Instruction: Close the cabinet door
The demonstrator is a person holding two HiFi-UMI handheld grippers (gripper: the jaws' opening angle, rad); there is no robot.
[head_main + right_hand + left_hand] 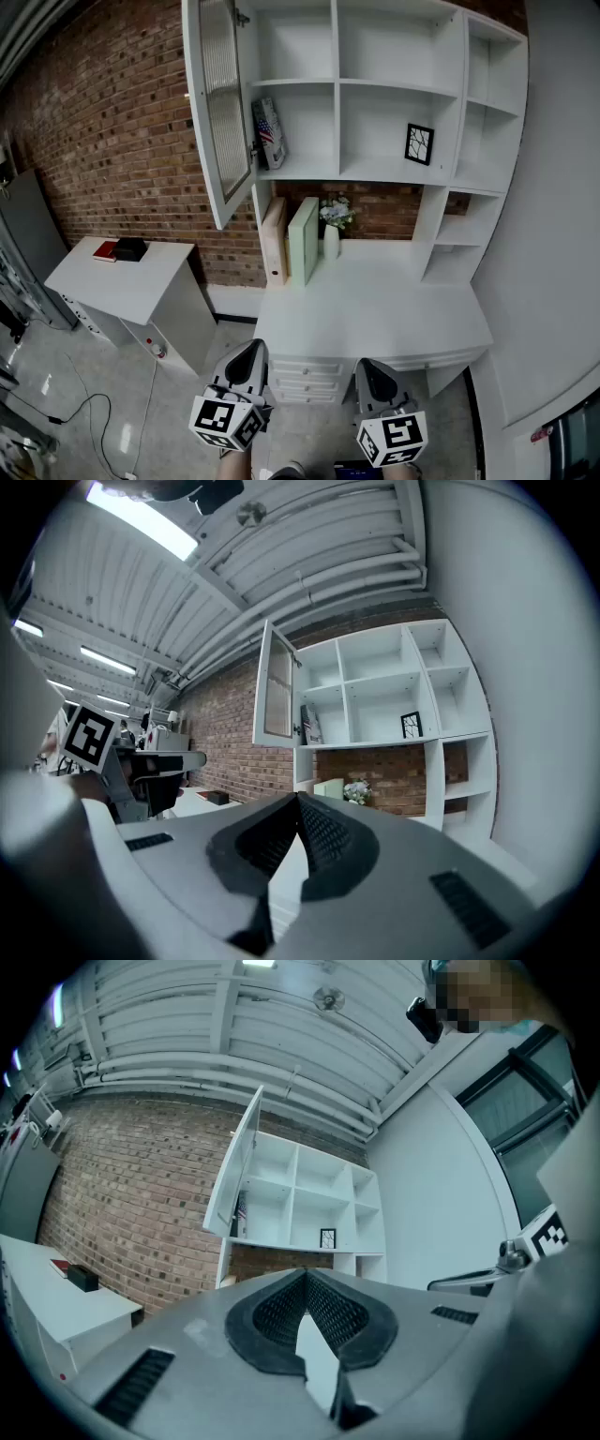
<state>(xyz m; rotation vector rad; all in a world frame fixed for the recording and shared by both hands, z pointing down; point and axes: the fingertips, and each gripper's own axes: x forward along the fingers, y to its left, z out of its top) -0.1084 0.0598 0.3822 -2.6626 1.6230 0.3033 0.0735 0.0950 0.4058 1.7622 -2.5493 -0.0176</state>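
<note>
Cabinet door (217,112) stands swung open; left gripper (253,347) and right gripper (368,366) fingers are pressed together, empty.

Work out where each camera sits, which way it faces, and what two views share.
Head view: on the person's head, facing steeply down at the desk and open cabinet door; left gripper and right gripper at bottom.
Left gripper view: on the left gripper, facing up along its shut jaws at the shelves; right gripper at right.
Right gripper view: on the right gripper, facing likewise; left gripper at left.
Shared: both gripper views show the cabinet door and framed picture.
</note>
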